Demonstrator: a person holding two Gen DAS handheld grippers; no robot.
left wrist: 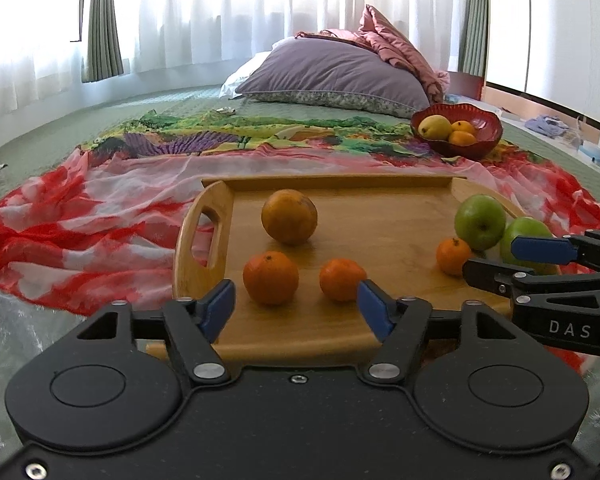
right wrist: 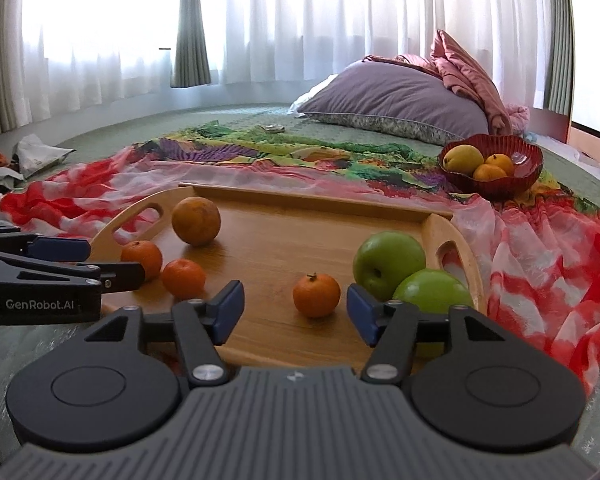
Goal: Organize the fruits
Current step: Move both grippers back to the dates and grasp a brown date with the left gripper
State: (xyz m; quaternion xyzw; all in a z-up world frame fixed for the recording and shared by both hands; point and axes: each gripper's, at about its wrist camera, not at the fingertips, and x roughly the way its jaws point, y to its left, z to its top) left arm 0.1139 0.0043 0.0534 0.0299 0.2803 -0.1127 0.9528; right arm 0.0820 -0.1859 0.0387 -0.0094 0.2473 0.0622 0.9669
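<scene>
A wooden tray [left wrist: 340, 332] [right wrist: 284, 344] with handles lies on a colourful cloth on a bed. On it sit a large dull orange [left wrist: 289, 216] [right wrist: 196, 221], three small tangerines [left wrist: 271, 277] [left wrist: 342, 279] [left wrist: 453, 256] and two green apples [left wrist: 480, 221] [right wrist: 388, 264]. My left gripper [left wrist: 298, 310] is open above the tray's near edge, with nothing between its blue pads. My right gripper [right wrist: 296, 312] is also open and empty, just short of a tangerine [right wrist: 317, 294]. Each gripper shows at the side of the other's view.
A red bowl [left wrist: 488, 136] [right wrist: 528, 160] holding a yellow fruit and two orange ones stands at the far right on the cloth. A purple pillow [left wrist: 336, 72] and a pink blanket lie behind it. Curtains hang at the back. Crumpled items [right wrist: 32, 152] lie at far left.
</scene>
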